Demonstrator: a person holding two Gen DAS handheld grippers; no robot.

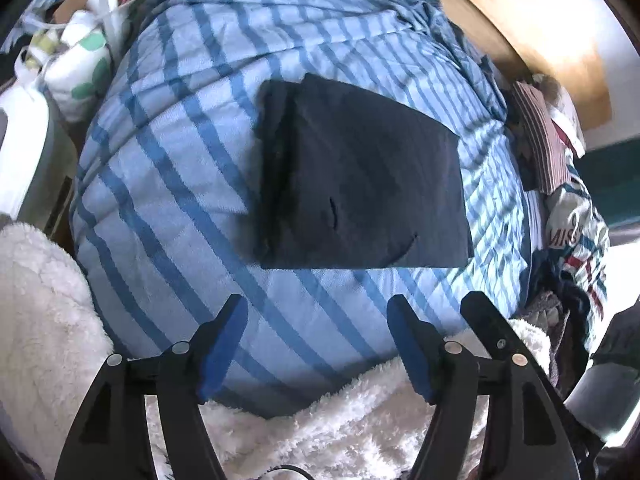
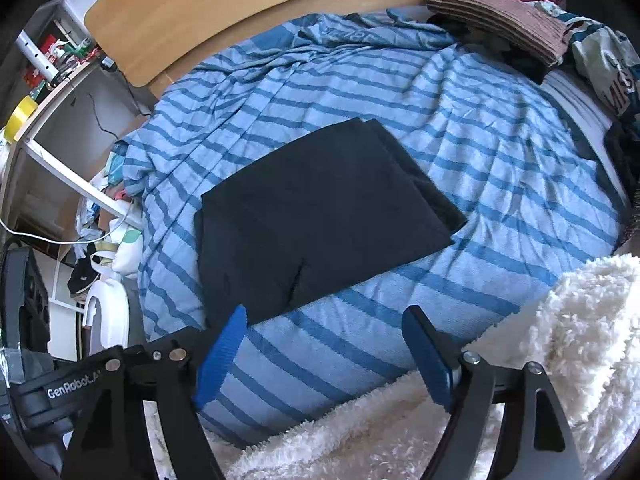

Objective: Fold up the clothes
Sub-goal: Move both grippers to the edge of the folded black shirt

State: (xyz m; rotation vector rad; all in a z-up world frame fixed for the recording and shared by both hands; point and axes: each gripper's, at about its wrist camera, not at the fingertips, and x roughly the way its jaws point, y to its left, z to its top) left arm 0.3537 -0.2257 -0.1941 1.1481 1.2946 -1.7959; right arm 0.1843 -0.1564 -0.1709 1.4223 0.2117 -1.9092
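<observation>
A dark navy garment (image 1: 360, 176) (image 2: 320, 216) lies folded into a flat rectangle on the blue striped bed cover (image 1: 168, 184) (image 2: 500, 168). My left gripper (image 1: 318, 312) hovers above the cover just short of the garment's near edge, open, with nothing between its blue pads (image 1: 222, 354). My right gripper (image 2: 324, 320) also stands open and empty near the garment's front edge. Its left blue pad (image 2: 220, 356) reaches the garment's near corner in the view; whether it touches is unclear. A black finger of the other gripper (image 1: 492, 332) shows beside my left one.
A fluffy white blanket (image 1: 44, 320) (image 2: 580, 328) lies at the bed's near edge. A wooden headboard (image 2: 240, 12) runs along the far side. Striped and printed clothes (image 2: 500, 20) (image 1: 576, 224) are piled at the right. Shelves, bags and cables (image 2: 60, 152) crowd the floor at the left.
</observation>
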